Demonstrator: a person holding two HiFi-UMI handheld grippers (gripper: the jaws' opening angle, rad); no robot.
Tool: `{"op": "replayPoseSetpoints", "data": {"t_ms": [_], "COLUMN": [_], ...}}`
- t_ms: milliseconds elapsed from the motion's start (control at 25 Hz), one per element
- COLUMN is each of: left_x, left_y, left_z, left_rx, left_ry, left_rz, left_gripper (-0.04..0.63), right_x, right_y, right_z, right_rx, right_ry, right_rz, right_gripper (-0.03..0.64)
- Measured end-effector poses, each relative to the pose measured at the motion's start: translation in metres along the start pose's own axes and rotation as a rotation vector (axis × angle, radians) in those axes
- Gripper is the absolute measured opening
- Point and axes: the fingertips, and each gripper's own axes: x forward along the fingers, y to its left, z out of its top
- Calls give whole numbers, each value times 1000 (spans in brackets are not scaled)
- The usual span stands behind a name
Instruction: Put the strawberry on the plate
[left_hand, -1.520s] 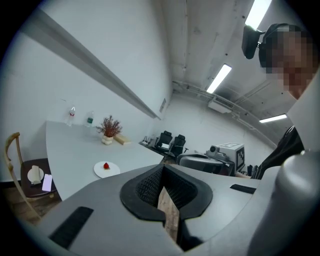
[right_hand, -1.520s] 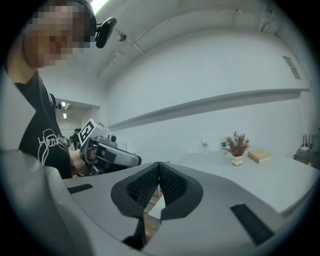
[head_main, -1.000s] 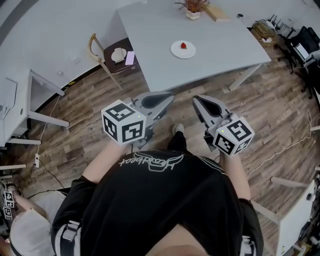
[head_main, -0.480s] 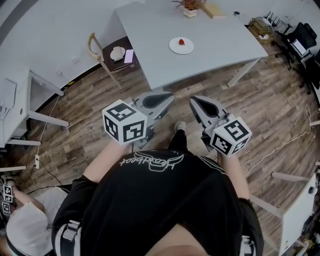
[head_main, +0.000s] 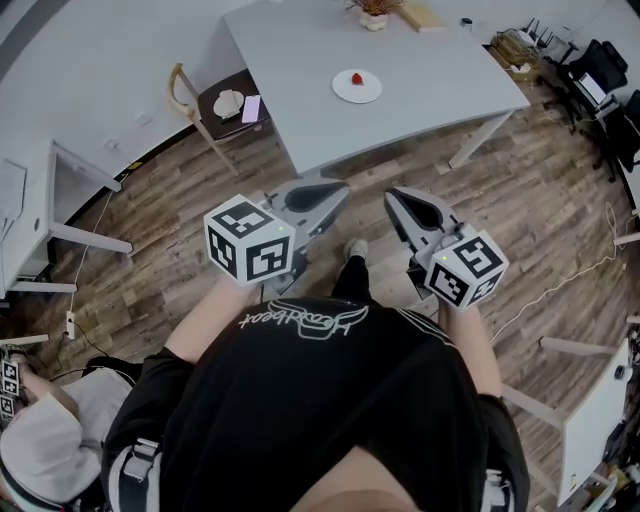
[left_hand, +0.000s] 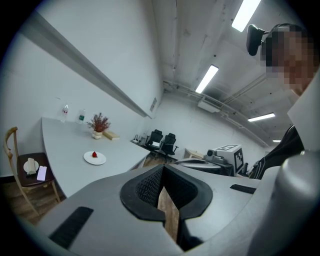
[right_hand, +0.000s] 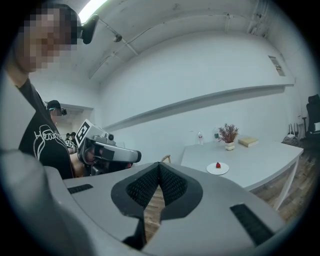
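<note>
A small red strawberry (head_main: 357, 79) lies on a round white plate (head_main: 357, 90) on the grey table (head_main: 300, 90), far ahead of me. The strawberry (left_hand: 94, 154) on the plate (left_hand: 94, 159) also shows in the left gripper view, and the strawberry (right_hand: 218, 165) on the plate (right_hand: 217, 169) in the right gripper view. My left gripper (head_main: 335, 188) and right gripper (head_main: 392, 196) hang side by side over the wood floor, close to my body. Both are shut and hold nothing.
A wooden chair (head_main: 215, 105) with a pink phone and a pale object stands at the table's left end. A potted plant (head_main: 372, 12) and a wooden block sit at the table's far edge. Office chairs (head_main: 600, 75) stand at the right, white furniture (head_main: 30, 215) at the left.
The table and plate have drifted a little up and left in the head view. Both grippers stay shut and close together, barely shifted.
</note>
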Motion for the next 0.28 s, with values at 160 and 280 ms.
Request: {"op": "replayPoseSetpoints", "data": {"t_ms": [160,280], "left_x": [-5,-10], "left_y": [2,4], "left_z": [-2,-3], "left_rx": [-7,-9], "left_ry": [-3,-5], "left_rz": [4,5], "left_gripper": [6,6], "right_x": [3,6], "right_y": [4,11], "right_z": [1,2], "right_rx": [-5,-8], "right_ry": [4,6], "right_rz": [4,10], "right_gripper": [8,8]}}
